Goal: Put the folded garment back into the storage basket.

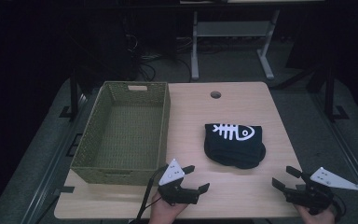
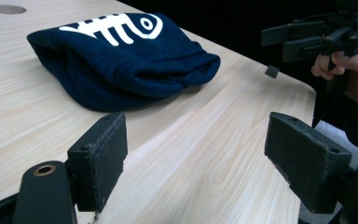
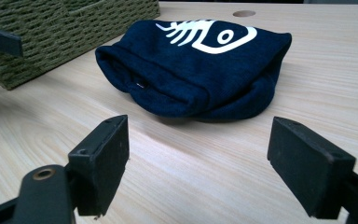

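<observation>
I am holding my left gripper [image 1: 192, 178] and right gripper [image 1: 285, 179] with jaws spread wide and empty, near the table's front edge. The folded navy knit cloth with a white fishbone print [image 1: 234, 143] is lying between them, farther in. I judge gripping its thick folded hem from both sides works best. The woven olive basket [image 1: 90, 165] is sitting left; nothing is blocking the pale wooden table [image 1: 242, 105].

A light wood-grain table [image 1: 242, 191] has a round hole [image 1: 216, 94] near its far edge. On its left side sits a green woven basket [image 1: 123, 172]; just right of centre lies a folded dark-blue garment [image 1: 235, 149] with a white fishbone print.
</observation>
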`<action>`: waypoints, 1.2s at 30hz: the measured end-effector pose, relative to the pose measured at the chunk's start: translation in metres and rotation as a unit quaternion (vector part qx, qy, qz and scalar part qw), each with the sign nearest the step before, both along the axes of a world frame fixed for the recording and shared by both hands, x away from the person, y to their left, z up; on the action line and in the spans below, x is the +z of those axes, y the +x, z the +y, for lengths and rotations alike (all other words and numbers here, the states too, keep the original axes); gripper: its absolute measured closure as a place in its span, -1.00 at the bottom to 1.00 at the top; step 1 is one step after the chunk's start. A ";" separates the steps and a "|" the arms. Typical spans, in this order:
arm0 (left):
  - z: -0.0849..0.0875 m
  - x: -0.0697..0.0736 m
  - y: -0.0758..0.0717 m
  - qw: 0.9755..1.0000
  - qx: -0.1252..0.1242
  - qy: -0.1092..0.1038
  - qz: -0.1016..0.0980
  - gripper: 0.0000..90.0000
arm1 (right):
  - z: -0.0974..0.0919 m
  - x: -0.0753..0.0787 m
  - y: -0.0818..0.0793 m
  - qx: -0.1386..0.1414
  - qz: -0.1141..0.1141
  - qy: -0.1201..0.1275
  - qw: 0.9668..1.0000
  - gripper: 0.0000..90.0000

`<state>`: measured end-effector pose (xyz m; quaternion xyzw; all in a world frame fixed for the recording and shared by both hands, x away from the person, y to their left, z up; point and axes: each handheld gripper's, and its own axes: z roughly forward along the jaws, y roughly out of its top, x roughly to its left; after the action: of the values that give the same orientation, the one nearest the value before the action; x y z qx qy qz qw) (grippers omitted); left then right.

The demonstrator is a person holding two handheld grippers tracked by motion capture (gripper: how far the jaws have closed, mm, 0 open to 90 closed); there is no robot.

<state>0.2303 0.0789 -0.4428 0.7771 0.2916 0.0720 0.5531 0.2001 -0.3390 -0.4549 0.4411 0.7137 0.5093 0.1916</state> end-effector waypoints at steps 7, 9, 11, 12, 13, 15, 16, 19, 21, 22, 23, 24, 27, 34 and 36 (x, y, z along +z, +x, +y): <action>-0.002 0.005 0.003 1.000 0.016 -0.005 -0.013 -0.53 | 0.006 0.002 0.008 0.022 0.017 0.005 1.000 -0.61; -0.003 0.007 0.007 1.000 0.020 -0.005 -0.016 -0.53 | 0.010 0.009 0.014 0.029 0.018 -0.003 0.999 -0.62; -0.004 0.008 0.009 1.000 0.022 -0.001 -0.017 -0.53 | 0.011 0.013 0.016 0.030 0.016 -0.003 0.999 -0.62; -0.006 0.008 0.012 1.000 0.025 -0.005 -0.013 -0.54 | 0.011 0.016 0.019 0.032 0.017 -0.002 0.999 -0.62; -0.008 0.010 0.017 1.000 0.027 -0.008 -0.009 -0.55 | 0.013 0.022 0.024 0.038 0.016 -0.007 0.999 -0.62; -0.010 0.010 0.021 0.999 0.044 -0.014 -0.004 -0.58 | 0.015 0.027 0.030 0.039 0.016 -0.011 0.999 -0.64; -0.010 0.010 0.021 0.999 0.044 -0.014 -0.004 -0.59 | 0.015 0.027 0.030 0.039 0.016 -0.011 0.999 -0.64; -0.017 0.013 0.027 0.998 0.055 -0.029 0.011 -0.60 | 0.017 0.032 0.041 0.033 0.021 -0.010 0.999 -0.64; -0.019 0.013 0.029 0.998 0.055 -0.028 0.011 -0.60 | 0.018 0.032 0.043 0.033 0.024 -0.011 0.999 -0.64; -0.022 0.014 0.031 0.998 0.056 -0.028 0.010 -0.60 | 0.018 0.032 0.045 0.031 0.025 -0.015 0.999 -0.64; -0.026 0.015 0.034 0.998 0.057 -0.026 0.010 -0.60 | 0.020 0.031 0.052 0.029 0.032 -0.020 0.999 -0.64; -0.026 0.015 0.034 0.998 0.057 -0.026 0.010 -0.60 | 0.020 0.031 0.052 0.029 0.032 -0.020 0.999 -0.64; -0.034 0.016 0.043 0.998 0.061 -0.022 0.017 -0.59 | 0.018 0.033 0.060 0.022 0.030 -0.018 0.999 -0.65; -0.045 0.017 0.055 0.997 0.076 -0.016 0.020 -0.60 | 0.019 0.033 0.070 0.018 0.038 -0.018 0.999 -0.64; -0.048 0.019 0.058 0.997 0.078 -0.014 0.021 -0.61 | 0.020 0.034 0.077 0.021 0.042 -0.018 0.999 -0.64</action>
<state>0.2888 0.0311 -0.4241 0.7454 0.3637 0.0947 0.5506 0.2773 -0.3191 -0.4205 0.4434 0.7392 0.4816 0.1583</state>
